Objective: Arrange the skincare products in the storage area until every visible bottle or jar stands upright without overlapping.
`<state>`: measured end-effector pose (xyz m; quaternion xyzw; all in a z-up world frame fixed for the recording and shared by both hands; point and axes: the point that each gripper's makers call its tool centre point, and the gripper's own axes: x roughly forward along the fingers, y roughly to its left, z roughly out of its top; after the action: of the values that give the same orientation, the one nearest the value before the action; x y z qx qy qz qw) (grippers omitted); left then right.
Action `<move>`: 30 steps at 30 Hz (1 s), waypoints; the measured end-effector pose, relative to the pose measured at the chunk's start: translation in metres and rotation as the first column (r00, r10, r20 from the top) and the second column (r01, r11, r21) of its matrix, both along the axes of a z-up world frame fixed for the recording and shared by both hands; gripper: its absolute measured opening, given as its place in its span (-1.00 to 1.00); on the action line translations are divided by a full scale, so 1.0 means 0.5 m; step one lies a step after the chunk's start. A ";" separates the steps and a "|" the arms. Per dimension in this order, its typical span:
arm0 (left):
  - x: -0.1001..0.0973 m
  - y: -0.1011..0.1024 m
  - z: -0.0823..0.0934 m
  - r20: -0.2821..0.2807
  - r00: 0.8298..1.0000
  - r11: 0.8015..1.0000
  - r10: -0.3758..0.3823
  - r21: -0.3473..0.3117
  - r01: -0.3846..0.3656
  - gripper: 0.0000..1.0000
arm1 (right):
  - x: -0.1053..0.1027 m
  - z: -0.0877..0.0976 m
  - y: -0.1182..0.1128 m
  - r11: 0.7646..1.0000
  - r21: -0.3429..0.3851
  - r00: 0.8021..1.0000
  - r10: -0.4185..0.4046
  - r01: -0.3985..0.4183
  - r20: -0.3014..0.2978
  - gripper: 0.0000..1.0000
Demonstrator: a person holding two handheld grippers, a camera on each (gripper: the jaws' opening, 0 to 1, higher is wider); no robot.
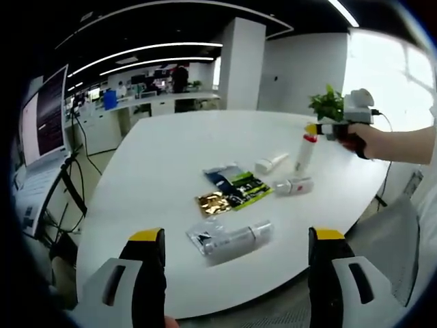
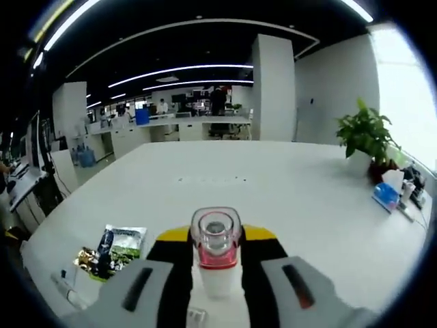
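Note:
On the white table (image 1: 171,150), my right gripper (image 1: 321,128) is shut on the top of a white bottle with a red collar (image 1: 304,152), which it holds upright. In the right gripper view the same bottle (image 2: 216,249) sits between the yellow-tipped jaws of the right gripper (image 2: 216,236). A white tube (image 1: 271,162) and a second white bottle (image 1: 293,185) lie on their sides close by. A clear bottle in plastic wrap (image 1: 232,239) lies flat near the front edge. My left gripper (image 1: 237,236) hangs open above that edge, holding nothing.
Blue, green and gold sachets (image 1: 232,188) lie flat mid-table, also seen as sachets (image 2: 113,249) at lower left. A potted plant (image 2: 365,137) and a blue box (image 2: 386,195) stand at the table's right end. A laptop (image 1: 44,116) stands off the left side.

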<state>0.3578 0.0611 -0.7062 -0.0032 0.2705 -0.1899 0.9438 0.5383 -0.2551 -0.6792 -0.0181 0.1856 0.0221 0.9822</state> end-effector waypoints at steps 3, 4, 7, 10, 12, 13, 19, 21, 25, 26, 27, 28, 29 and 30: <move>0.000 -0.001 0.000 -0.001 1.000 1.000 -0.002 0.001 0.002 0.68 | -0.001 0.000 0.002 1.000 0.002 1.000 -0.002 0.002 0.002 -0.48; 0.000 -0.001 0.000 0.000 1.000 1.000 -0.002 0.000 0.002 0.68 | -0.001 0.000 0.003 1.000 0.005 1.000 -0.002 0.002 0.001 -0.48; 0.000 -0.001 0.001 0.001 1.000 1.000 -0.001 0.000 0.001 0.67 | -0.002 0.000 0.005 1.000 0.008 1.000 -0.005 0.005 -0.002 -0.48; 0.000 0.000 0.001 0.003 1.000 1.000 0.000 0.000 0.000 0.66 | -0.004 0.000 0.008 1.000 0.006 1.000 -0.005 0.005 -0.001 -0.48; 0.000 0.000 0.002 0.005 1.000 1.000 0.001 0.001 -0.001 0.66 | -0.006 0.000 0.011 1.000 0.003 1.000 -0.002 0.002 0.005 -0.48; 0.000 0.001 0.002 0.006 1.000 1.000 0.001 0.001 -0.001 0.66 | -0.006 0.000 0.012 1.000 0.001 1.000 -0.001 0.001 0.007 -0.48; 0.000 0.000 0.003 0.008 1.000 1.000 -0.001 0.003 0.001 0.66 | -0.009 0.001 0.022 1.000 -0.015 1.000 0.009 -0.009 0.015 -0.48; 0.000 0.000 0.004 0.009 1.000 1.000 -0.001 0.002 0.001 0.66 | -0.010 0.001 0.024 1.000 -0.016 1.000 0.009 -0.009 0.012 -0.48; 0.000 -0.001 0.003 0.009 1.000 1.000 -0.003 0.002 0.003 0.66 | -0.010 0.000 0.027 1.000 -0.004 1.000 0.011 -0.011 0.010 -0.48; 0.000 -0.001 0.003 0.008 1.000 1.000 -0.004 0.002 0.004 0.66 | -0.010 0.000 0.028 1.000 -0.005 1.000 0.012 -0.012 0.009 -0.47; 0.000 -0.001 0.003 0.008 1.000 1.000 -0.005 0.003 0.005 0.66 | -0.010 0.000 0.029 1.000 -0.003 1.000 0.011 -0.011 0.009 -0.47; 0.000 -0.002 0.003 0.008 1.000 1.000 -0.006 0.003 0.006 0.66 | -0.011 0.000 0.030 1.000 -0.006 1.000 0.013 -0.013 0.009 -0.47; 0.000 -0.002 0.003 0.008 1.000 1.000 -0.006 0.003 0.006 0.66 | -0.011 0.000 0.030 1.000 -0.009 1.000 0.015 -0.015 0.009 -0.47; 0.000 -0.001 0.003 0.008 1.000 1.000 -0.006 0.003 0.006 0.66 | -0.011 0.000 0.031 1.000 -0.011 1.000 0.016 -0.015 0.010 -0.47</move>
<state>0.3576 0.0603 -0.7048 -0.0002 0.2672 -0.1921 0.9443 0.5328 -0.2396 -0.6794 -0.0248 0.1807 0.0287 0.9828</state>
